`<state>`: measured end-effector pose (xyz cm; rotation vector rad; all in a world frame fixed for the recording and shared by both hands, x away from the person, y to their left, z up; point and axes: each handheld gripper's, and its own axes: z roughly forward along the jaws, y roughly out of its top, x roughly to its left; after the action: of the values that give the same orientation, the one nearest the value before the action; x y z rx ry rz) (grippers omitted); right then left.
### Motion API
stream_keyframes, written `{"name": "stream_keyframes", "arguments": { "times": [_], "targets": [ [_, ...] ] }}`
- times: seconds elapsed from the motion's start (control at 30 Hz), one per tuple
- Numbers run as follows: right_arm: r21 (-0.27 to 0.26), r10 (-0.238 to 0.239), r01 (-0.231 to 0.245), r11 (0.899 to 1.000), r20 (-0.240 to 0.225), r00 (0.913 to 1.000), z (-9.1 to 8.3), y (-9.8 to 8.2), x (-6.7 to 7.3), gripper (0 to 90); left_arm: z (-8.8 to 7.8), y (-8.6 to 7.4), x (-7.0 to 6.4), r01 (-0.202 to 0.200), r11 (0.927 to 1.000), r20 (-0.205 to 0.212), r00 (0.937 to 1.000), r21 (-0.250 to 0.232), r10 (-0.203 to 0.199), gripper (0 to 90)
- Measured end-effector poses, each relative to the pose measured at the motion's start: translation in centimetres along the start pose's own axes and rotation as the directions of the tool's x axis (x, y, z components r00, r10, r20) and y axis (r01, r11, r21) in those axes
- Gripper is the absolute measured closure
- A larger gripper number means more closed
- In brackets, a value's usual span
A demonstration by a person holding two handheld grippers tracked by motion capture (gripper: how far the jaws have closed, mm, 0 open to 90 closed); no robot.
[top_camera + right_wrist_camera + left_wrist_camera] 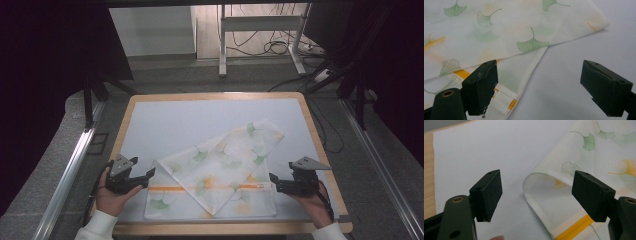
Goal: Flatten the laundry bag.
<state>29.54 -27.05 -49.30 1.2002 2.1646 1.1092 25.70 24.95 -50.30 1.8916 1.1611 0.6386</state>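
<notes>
A white cloth (220,167) printed with green and orange ginkgo leaves and an orange stripe lies partly folded on the white mat, one part laid diagonally over the rest. My left gripper (145,177) is open at the cloth's left side, just short of the folded edge (534,195). My right gripper (274,181) is open at the cloth's right edge (524,82), its left jaw above the striped hem. Nothing is held between either pair of jaws.
The white mat (165,120) covers a wooden table (320,150) with bare mat behind and beside the cloth. Metal rails (70,170) run along both sides of the table. Cables and a desk frame (260,30) lie on the floor beyond.
</notes>
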Motion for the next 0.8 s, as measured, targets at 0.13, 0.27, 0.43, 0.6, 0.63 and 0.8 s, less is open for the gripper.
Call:
{"name": "stream_keyframes", "arguments": {
  "times": [0.13,0.27,0.43,0.6,0.63,0.8],
  "targets": [
    [-0.002,0.005,-0.005,1.000,-0.003,1.0000,-0.1,0.1,-0.1,17.1,0.5,0.0,-0.7,-0.036,0.9989,-0.006,0.9993,0.030,0.036,24.5],
    [0.008,0.012,-0.012,1.000,-0.004,0.9999,-0.2,-0.1,-0.1,17.7,0.4,0.4,-1.6,-0.059,0.9978,-0.013,0.9982,0.032,0.059,24.1],
    [0.008,-0.004,0.004,1.000,-0.013,0.9999,-0.3,0.0,0.4,18.2,0.8,0.7,-2.7,-0.093,0.9950,0.016,0.9955,0.036,0.093,24.2],
    [0.013,-0.018,0.018,1.000,-0.028,0.9995,-0.6,-0.1,0.6,21.3,1.4,0.7,-3.0,-0.111,0.9918,0.019,0.9938,0.064,0.110,24.0],
    [0.012,-0.017,0.017,1.000,-0.029,0.9994,-0.6,-0.1,0.5,22.2,1.3,0.7,-2.9,-0.107,0.9922,0.019,0.9942,0.065,0.106,24.1],
    [0.015,-0.040,0.041,0.999,-0.043,0.9983,-0.6,0.0,0.6,32.9,1.3,0.8,-2.7,-0.081,0.9949,0.032,0.9964,0.061,0.079,24.0]
  ]
}}
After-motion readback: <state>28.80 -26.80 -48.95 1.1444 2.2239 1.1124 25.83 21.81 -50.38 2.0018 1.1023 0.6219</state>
